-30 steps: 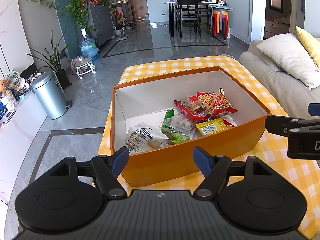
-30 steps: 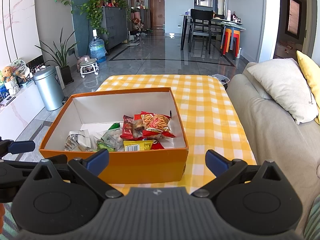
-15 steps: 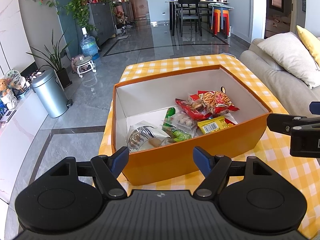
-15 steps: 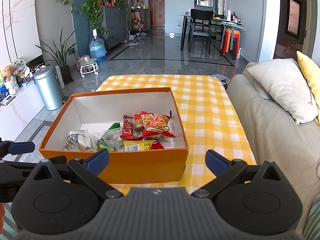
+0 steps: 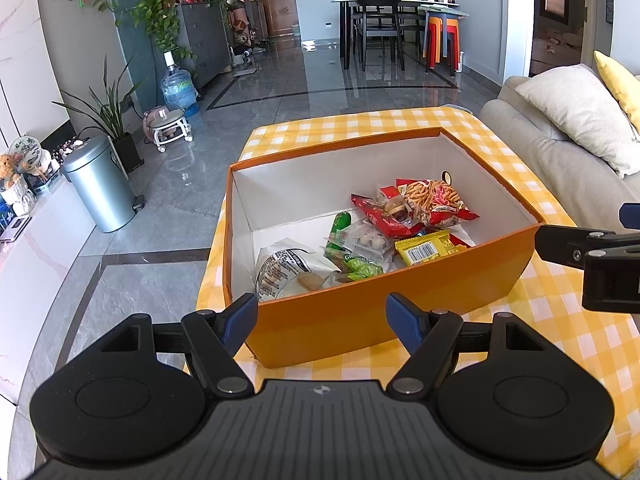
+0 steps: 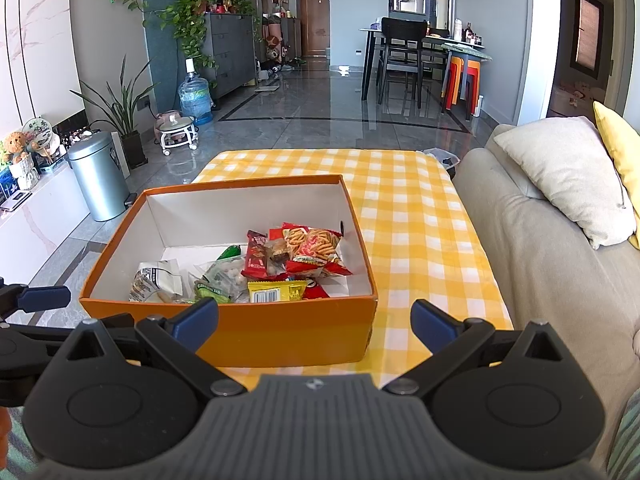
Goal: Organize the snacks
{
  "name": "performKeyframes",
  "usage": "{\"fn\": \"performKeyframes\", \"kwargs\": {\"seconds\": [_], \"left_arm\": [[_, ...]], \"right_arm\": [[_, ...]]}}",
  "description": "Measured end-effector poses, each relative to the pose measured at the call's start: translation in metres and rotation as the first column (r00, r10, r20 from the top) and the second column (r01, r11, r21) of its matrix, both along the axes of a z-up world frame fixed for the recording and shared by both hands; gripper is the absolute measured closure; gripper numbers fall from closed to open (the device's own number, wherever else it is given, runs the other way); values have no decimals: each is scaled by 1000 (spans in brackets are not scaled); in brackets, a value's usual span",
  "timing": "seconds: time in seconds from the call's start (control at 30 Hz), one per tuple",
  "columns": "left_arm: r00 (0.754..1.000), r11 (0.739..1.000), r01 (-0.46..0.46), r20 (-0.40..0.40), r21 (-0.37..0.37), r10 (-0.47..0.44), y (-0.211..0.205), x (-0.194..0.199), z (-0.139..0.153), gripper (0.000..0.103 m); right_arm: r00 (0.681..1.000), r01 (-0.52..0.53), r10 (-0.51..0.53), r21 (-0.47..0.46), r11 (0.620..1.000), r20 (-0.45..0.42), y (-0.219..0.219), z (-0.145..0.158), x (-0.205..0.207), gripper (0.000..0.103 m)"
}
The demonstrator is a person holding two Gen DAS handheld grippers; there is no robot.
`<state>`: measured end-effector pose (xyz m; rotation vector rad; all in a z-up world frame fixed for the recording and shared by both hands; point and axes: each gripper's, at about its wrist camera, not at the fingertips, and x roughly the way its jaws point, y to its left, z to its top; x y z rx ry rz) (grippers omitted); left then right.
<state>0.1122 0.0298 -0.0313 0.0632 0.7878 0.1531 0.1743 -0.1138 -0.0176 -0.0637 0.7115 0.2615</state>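
An orange box [image 5: 360,324] [image 6: 280,332] with white inner walls stands on a yellow checked tablecloth [image 6: 404,216]. Inside lie several snack packs: a red chips bag [image 5: 434,202] [image 6: 314,246], a yellow bar [image 5: 426,246] [image 6: 276,291], a green pack [image 5: 352,262] and a white pack [image 5: 286,270] [image 6: 154,280]. My left gripper [image 5: 322,320] is open and empty, just in front of the box's near wall. My right gripper [image 6: 314,322] is open and empty, near the box's front right corner, and shows at the right edge of the left wrist view [image 5: 592,256].
A beige sofa [image 6: 540,248] with a grey cushion [image 6: 568,176] runs along the table's right side. A metal bin [image 5: 100,184] and plants stand on the floor to the left. A dining table with chairs [image 6: 412,60] is far back.
The left gripper view has shifted slightly, so the box sits a little higher in the frame. The right gripper has barely moved. Both stay open.
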Motion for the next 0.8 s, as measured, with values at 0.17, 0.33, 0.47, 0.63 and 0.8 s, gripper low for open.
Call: {"fn": "performKeyframes", "kwargs": {"seconds": [0.17, 0.33, 0.47, 0.63, 0.8], "left_arm": [[1000, 1000, -5, 0, -4, 5, 1, 0, 0, 17], [1000, 1000, -6, -1, -4, 6, 1, 1, 0, 17], [1000, 1000, -7, -1, -4, 7, 1, 1, 0, 17], [1000, 1000, -4, -3, -7, 4, 0, 2, 0, 17], [1000, 1000, -3, -5, -9, 3, -2, 2, 0, 17]], "right_arm": [[1000, -1, 1, 1, 1000, -1, 1, 0, 0, 4], [1000, -1, 1, -1, 1000, -6, 1, -1, 0, 4], [1000, 1, -1, -2, 1000, -12, 2, -3, 1, 4], [1000, 3, -3, 0, 1000, -17, 1, -4, 2, 4], [1000, 5, -5, -2, 1000, -22, 1, -4, 3, 4]]}}
